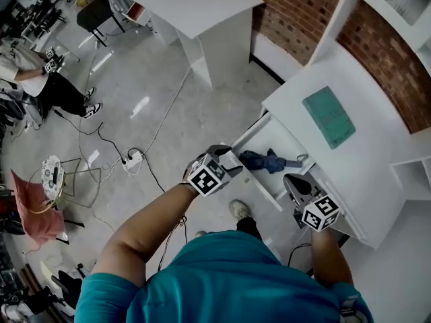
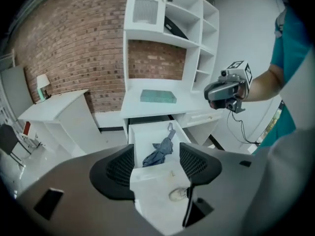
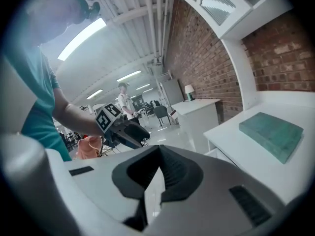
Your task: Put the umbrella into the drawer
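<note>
Looking down from the head view, I saw my left forearm (image 1: 145,231) stretched out bare from the teal sleeve, carrying the left gripper (image 1: 232,160) above the open drawer (image 1: 261,182) and tilted down toward it. Its claw stood wide, with nothing between the pads; through the gap its own view showed only the drawer below. The right gripper (image 1: 293,184) sat nearer my body at the drawer's right side, held closer to level and aimed across the room, and its claw was narrowed until the tips met, gripping nothing. The umbrella (image 1: 266,160), blue and folded, lay inside the drawer on its white bottom, its thin end toward the desk (image 1: 363,173), apart from both grippers. On the desktop rested a flat teal pad (image 1: 328,116), and white shelves (image 2: 167,23) rose behind it against the brick wall (image 1: 296,12). My shoe (image 1: 240,210) stood on the floor just beside the drawer front. Farther out were a second white table (image 1: 202,9), a power strip (image 1: 133,159) with cables trailing over the pale floor, and a seated person (image 1: 40,79) at the far left.
</note>
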`<state>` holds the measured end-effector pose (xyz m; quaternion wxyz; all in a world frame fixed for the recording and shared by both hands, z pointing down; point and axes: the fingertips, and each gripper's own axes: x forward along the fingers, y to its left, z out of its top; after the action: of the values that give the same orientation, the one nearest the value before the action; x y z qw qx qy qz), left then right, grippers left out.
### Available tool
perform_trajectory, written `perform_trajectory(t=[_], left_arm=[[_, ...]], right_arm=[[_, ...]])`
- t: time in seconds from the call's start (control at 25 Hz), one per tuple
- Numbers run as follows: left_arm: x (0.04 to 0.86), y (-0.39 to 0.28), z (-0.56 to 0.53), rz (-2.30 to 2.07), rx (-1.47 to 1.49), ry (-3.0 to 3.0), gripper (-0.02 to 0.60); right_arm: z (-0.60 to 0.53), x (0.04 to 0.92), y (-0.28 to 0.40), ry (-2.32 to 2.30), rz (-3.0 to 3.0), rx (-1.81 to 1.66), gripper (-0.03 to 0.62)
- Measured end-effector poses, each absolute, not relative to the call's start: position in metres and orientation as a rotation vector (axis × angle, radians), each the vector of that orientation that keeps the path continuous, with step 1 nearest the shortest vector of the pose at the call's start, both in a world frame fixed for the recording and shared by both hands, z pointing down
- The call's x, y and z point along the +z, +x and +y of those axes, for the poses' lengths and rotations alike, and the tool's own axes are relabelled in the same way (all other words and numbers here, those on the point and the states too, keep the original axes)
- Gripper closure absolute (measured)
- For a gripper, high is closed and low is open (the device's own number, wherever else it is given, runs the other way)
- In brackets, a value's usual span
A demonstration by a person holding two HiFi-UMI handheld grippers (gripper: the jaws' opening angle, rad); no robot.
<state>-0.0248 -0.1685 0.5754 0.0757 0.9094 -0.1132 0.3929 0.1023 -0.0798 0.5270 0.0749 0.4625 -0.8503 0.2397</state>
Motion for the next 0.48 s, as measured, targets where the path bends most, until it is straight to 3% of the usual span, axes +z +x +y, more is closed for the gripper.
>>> perform_trajectory(t=[0.48], left_arm=[[0.469,-0.174,-0.125,-0.569,0.602,2.749,0.397]], right_arm=[[-0.106,0.462,0.006,1.145,-2.649,0.520,0.572]])
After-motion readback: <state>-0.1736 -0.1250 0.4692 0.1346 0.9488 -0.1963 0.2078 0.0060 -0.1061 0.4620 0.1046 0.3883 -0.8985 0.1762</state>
